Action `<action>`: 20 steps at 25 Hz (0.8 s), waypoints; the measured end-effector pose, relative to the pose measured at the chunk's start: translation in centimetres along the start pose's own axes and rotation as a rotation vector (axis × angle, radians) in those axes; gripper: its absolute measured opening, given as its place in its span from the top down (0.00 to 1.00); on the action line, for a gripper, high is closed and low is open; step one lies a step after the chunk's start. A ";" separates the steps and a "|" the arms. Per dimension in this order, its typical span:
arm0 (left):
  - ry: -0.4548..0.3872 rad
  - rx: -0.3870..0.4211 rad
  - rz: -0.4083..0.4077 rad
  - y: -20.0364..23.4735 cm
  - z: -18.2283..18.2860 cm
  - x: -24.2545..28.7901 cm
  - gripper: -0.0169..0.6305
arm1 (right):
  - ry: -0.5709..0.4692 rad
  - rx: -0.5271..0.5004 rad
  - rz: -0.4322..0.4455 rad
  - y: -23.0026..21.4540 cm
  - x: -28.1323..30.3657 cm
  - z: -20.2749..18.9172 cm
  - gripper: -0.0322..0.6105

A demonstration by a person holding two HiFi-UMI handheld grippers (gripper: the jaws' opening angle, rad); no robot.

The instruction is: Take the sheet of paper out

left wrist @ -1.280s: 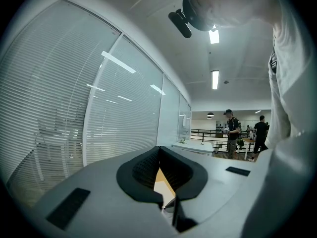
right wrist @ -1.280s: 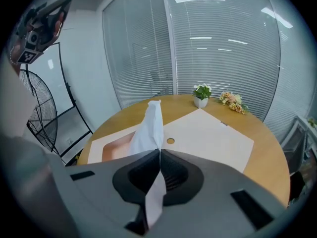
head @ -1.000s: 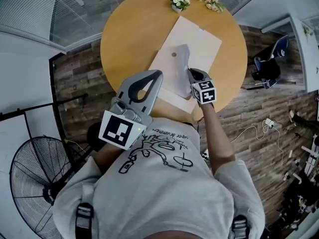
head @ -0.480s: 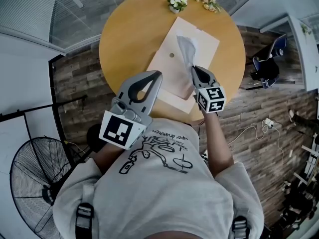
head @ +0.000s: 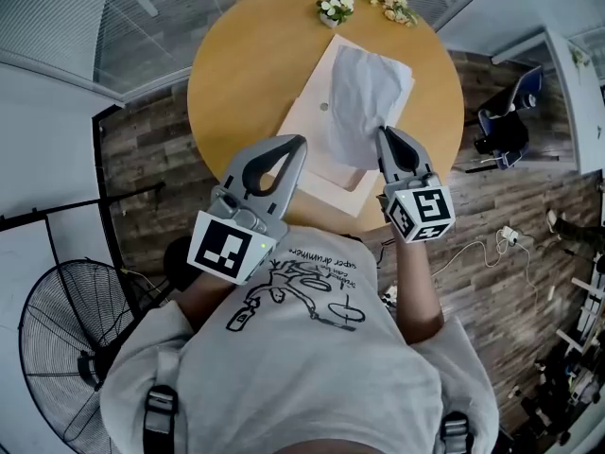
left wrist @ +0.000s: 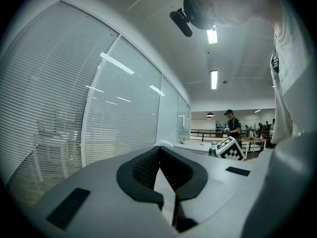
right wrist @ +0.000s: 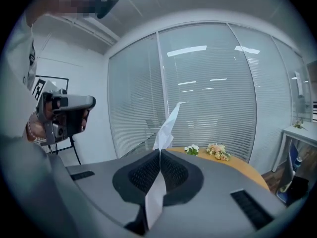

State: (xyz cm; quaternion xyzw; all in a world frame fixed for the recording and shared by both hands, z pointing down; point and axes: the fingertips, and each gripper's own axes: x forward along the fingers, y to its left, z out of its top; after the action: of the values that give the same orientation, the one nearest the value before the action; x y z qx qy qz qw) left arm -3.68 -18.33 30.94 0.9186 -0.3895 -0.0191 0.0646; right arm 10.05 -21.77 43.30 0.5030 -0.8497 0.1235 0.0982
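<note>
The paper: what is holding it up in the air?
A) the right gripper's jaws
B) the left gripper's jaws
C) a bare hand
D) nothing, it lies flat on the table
A: in the right gripper view, the right gripper has its jaws shut on the sheet of paper, which sticks up above the round table.
</note>
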 end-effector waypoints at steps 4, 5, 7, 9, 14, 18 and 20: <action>-0.002 0.000 0.001 -0.1 0.2 0.0 0.94 | -0.049 -0.031 -0.018 0.6 -2.1 3.2 0.93; -0.003 0.000 0.001 -0.1 0.2 0.1 0.94 | -0.060 -0.040 -0.020 0.7 -2.6 4.0 0.93; -0.002 0.000 0.001 -0.3 0.5 0.4 0.94 | -0.081 -0.058 -0.024 0.9 -3.5 5.6 0.93; -0.002 0.000 0.000 -0.2 0.6 0.4 0.94 | -0.098 -0.088 -0.034 1.4 -4.3 6.9 0.93; -0.008 0.005 -0.001 -0.4 0.7 0.1 0.94 | -0.141 -0.135 -0.061 2.7 -6.6 9.2 0.93; -0.012 0.008 -0.005 -0.6 1.0 0.3 0.94 | -0.169 -0.145 -0.070 3.3 -7.9 10.8 0.93; -0.014 0.010 -0.006 -0.6 1.1 0.2 0.94 | -0.182 -0.154 -0.077 3.7 -8.6 11.3 0.93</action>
State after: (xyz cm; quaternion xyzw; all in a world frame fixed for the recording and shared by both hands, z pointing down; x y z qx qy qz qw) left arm -3.22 -18.14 29.81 0.9199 -0.3871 -0.0241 0.0573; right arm 10.38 -16.41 29.61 0.5353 -0.8422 0.0078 0.0638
